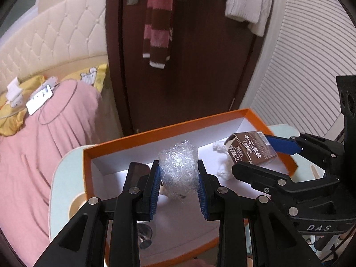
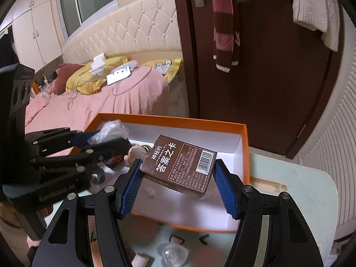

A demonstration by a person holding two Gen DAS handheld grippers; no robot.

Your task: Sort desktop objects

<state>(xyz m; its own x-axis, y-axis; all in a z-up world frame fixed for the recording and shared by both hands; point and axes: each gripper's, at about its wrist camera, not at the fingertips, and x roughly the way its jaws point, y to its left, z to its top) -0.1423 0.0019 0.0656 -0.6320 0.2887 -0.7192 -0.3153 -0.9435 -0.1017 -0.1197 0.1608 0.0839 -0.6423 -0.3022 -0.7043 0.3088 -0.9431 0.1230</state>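
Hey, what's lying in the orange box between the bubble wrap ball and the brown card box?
In the left wrist view, crumpled white tissue lies on the orange box floor between bubble wrap ball and brown card box.

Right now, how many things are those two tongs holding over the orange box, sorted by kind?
Bubble wrap wad, in the left tongs: 1
Brown card box, in the right tongs: 1
Total: 2, both above the orange box.
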